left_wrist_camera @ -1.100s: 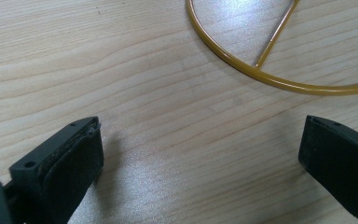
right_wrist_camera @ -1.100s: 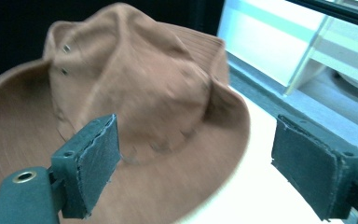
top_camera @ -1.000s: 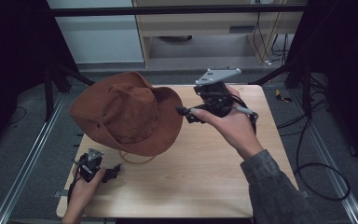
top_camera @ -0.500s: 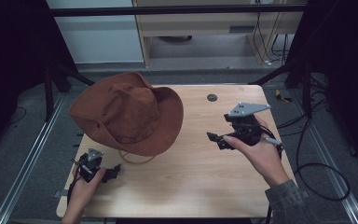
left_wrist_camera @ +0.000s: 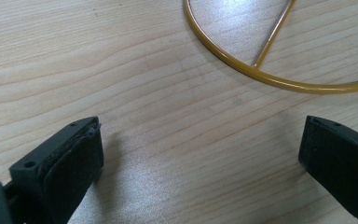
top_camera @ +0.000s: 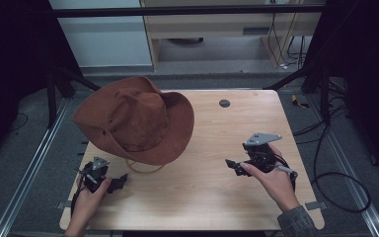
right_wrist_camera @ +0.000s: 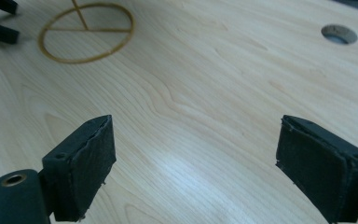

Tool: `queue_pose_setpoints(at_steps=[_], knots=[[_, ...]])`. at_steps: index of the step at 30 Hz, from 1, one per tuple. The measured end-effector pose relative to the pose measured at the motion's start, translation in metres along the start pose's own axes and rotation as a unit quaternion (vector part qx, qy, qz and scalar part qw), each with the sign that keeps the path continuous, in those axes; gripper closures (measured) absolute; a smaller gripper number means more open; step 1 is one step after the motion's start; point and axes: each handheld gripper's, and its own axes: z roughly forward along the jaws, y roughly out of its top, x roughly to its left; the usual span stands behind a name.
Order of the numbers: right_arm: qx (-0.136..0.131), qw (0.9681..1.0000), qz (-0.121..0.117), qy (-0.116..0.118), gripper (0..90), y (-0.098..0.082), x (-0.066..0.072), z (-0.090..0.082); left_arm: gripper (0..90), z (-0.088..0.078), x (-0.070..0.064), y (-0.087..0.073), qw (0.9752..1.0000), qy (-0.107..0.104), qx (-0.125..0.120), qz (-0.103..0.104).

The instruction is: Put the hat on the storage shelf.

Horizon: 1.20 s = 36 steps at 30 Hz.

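A brown hat (top_camera: 135, 126) sits on the far left of the wooden table (top_camera: 212, 197), a yellow ring (left_wrist_camera: 261, 74) just under its near brim. The left gripper (top_camera: 109, 180) and right gripper (top_camera: 234, 165), both wide open and empty, rest near the front edge. No writing is legible.

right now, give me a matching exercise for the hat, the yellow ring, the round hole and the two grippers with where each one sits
Things:
1. hat
2. yellow ring
3. round hole
4. left gripper
5. right gripper

Places:
A. far edge of the table, right of the hat
B. near left corner, jaws open
C. far left part of the table
D. right side of the table, jaws open
E. just under the hat's near brim

Pairs: 1-C, 2-E, 3-A, 4-B, 5-D
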Motion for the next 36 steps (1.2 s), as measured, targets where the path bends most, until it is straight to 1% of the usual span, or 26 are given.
queue_pose_setpoints(at_steps=[5,7,9,12,15,17,18,21,22,24,26,29,32,33,34,35,36], knots=[[0.016,0.9998,0.007,-0.008,11.2,-0.017,-0.005,0.012,0.0,0.0,0.0,0.0,1.0,0.0,0.0,-0.001],[0.028,0.9994,0.016,-0.013,11.3,-0.024,-0.008,0.018,0.0,0.0,-0.001,-0.001,1.0,0.001,0.0,-0.001],[0.037,0.9989,0.02,-0.019,11.4,-0.032,-0.012,0.024,0.0,-0.001,-0.001,-0.001,1.0,0.002,0.0,-0.002],[0.041,0.9981,0.032,-0.032,11.8,-0.042,-0.015,0.029,0.0,-0.001,-0.001,-0.001,1.0,0.002,0.0,-0.002],[0.049,0.9971,0.045,-0.037,11.2,-0.052,-0.019,0.034,0.0,-0.001,-0.001,-0.001,1.0,0.002,-0.001,-0.002],[0.059,0.9964,0.046,-0.04,10.3,-0.057,-0.019,0.037,0.0,-0.001,-0.001,-0.001,1.0,0.003,-0.001,-0.003],[0.067,0.9958,0.043,-0.046,10.4,-0.06,-0.019,0.04,0.0,-0.001,-0.001,-0.001,1.0,0.003,-0.001,-0.002],[0.082,0.9947,0.048,-0.042,8.9,-0.065,-0.017,0.045,0.0,-0.001,-0.002,-0.001,1.0,0.002,0.001,-0.001],[0.088,0.9942,0.045,-0.043,8.8,-0.067,-0.016,0.047,0.0,-0.001,-0.002,-0.001,1.0,0.002,0.001,-0.001],[0.099,0.9931,0.033,-0.054,7.1,-0.069,-0.014,0.052,0.0,-0.001,-0.002,-0.001,1.0,0.002,0.001,-0.001],[0.097,0.9932,0.028,-0.057,5.6,-0.07,-0.012,0.054,0.0,-0.001,-0.002,-0.001,1.0,0.002,0.001,-0.001],[0.088,0.9938,0.03,-0.061,5.1,-0.071,-0.01,0.054,0.0,-0.001,-0.002,-0.001,1.0,0.002,0.001,-0.001],[0.065,0.9955,0.031,-0.061,4.6,-0.077,-0.009,0.054,0.0,-0.001,-0.002,-0.001,1.0,0.002,0.001,-0.001],[0.057,0.9962,0.028,-0.061,4.5,-0.078,-0.01,0.054,0.0,-0.001,-0.002,-0.001,1.0,0.002,0.001,-0.001],[0.051,0.9964,0.03,-0.061,4.3,-0.08,-0.009,0.054,0.0,-0.001,-0.002,-0.001,1.0,0.002,0.001,-0.001],[0.047,0.9968,0.027,-0.06,4.3,-0.081,-0.01,0.054,0.0,-0.001,-0.002,-0.001,1.0,0.002,0.001,-0.001],[0.048,0.9967,0.027,-0.06,4.3,-0.081,-0.01,0.054,0.0,-0.001,-0.002,-0.001,1.0,0.002,0.001,-0.001]])
